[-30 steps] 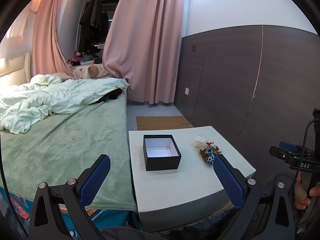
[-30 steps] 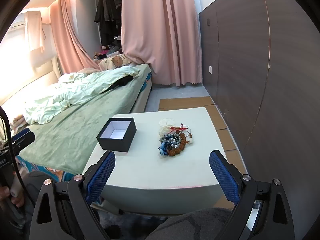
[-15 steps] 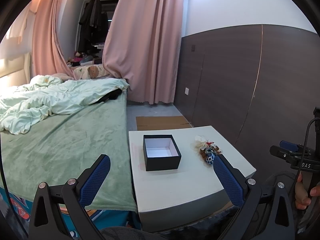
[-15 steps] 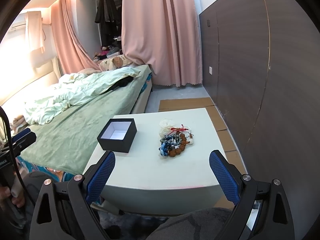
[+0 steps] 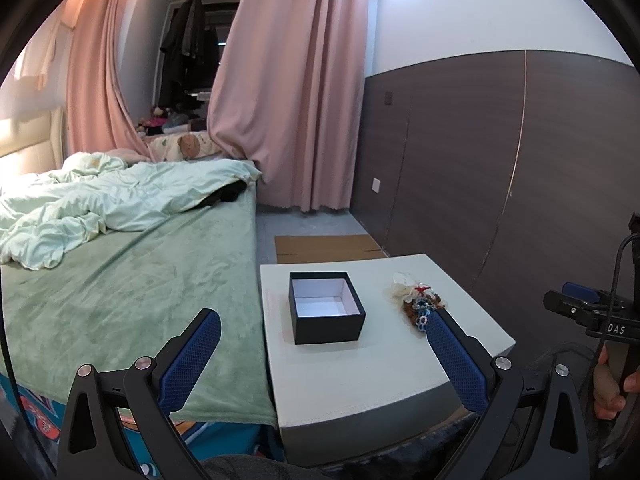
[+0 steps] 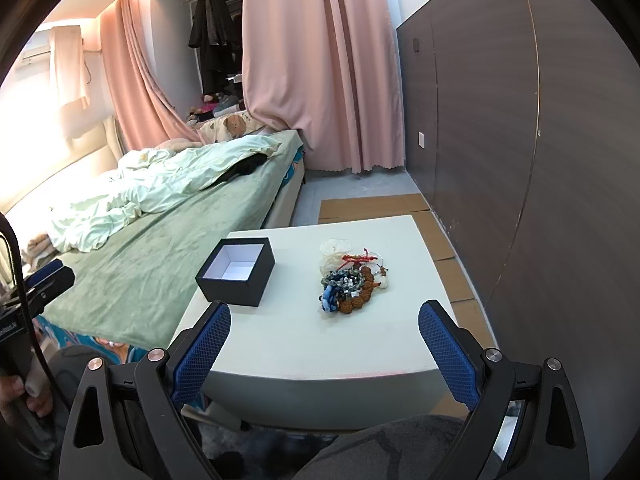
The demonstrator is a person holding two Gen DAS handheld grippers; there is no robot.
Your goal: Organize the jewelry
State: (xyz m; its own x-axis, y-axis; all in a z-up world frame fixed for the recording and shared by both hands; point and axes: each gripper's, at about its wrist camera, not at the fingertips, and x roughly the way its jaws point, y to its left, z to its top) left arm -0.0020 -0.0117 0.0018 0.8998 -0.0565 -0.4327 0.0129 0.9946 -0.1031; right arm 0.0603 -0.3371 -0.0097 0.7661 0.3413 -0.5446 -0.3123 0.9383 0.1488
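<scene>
An open black box with a white inside (image 5: pixel 326 307) (image 6: pixel 237 270) stands on a low white table (image 5: pixel 372 356) (image 6: pixel 320 340). A pile of bead bracelets and strings (image 5: pixel 417 302) (image 6: pixel 352 278) lies to the right of the box. My left gripper (image 5: pixel 322 334) is open and empty, held back from the table's near edge. My right gripper (image 6: pixel 324 330) is open and empty, above the near edge, short of the pile. The right gripper also shows at the right edge of the left wrist view (image 5: pixel 592 312).
A bed with a green blanket (image 5: pixel 120 280) (image 6: pixel 160 248) adjoins the table's left side. A dark panelled wall (image 5: pixel 500 168) (image 6: pixel 520 160) runs on the right. Cardboard sheets (image 5: pixel 324 246) (image 6: pixel 400 206) lie on the floor behind the table. Pink curtains (image 5: pixel 296 100) hang at the back.
</scene>
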